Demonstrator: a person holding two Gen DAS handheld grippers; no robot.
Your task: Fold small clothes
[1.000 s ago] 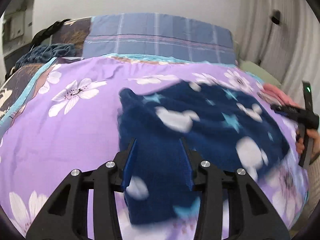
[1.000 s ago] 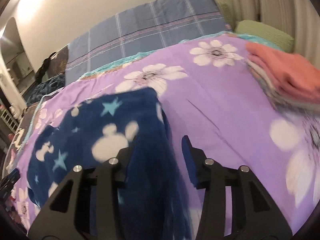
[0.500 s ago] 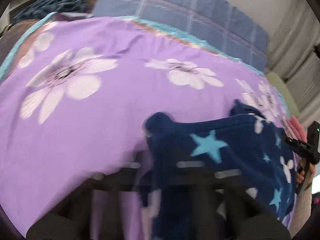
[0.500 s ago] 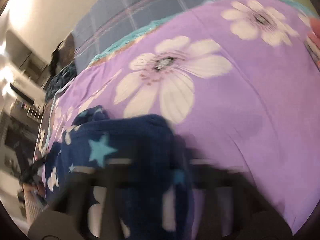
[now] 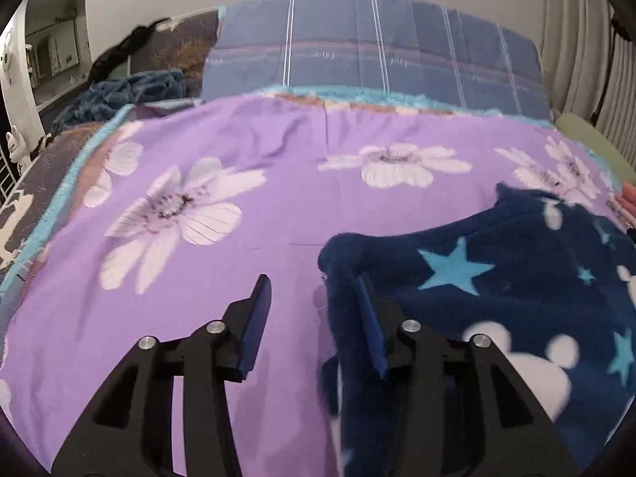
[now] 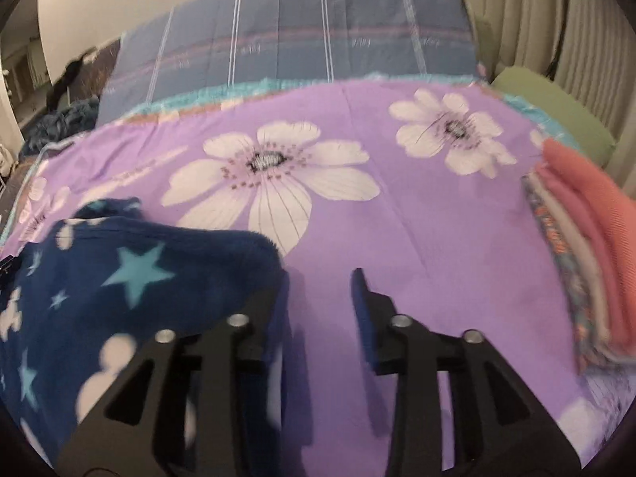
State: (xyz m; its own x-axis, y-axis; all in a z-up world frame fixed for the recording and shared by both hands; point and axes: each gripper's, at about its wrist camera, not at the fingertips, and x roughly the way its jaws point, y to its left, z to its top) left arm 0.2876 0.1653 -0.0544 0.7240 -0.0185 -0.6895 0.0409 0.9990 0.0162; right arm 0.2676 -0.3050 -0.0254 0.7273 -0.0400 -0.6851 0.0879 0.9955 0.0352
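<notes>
Purple floral bedspread (image 5: 278, 206) fills the ground under both tongs. Navy fleece garment (image 5: 516, 290) with stars lies flat on it, between the two tongs. Folded salmon stack (image 6: 588, 238) right of the right gripper (image 6: 318, 290). Left gripper (image 5: 314, 298): jaws just reopened, partway apart, fleece edge beside the right finger, nothing clamped. Right gripper: same, bare sheet in the gap.

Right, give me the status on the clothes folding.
Done: a folded stack sits at the bed's right edge. In hand: the navy star garment is doubled over; left gripper and right gripper have just opened off it. Left: possibly another fold, then stacking.
</notes>
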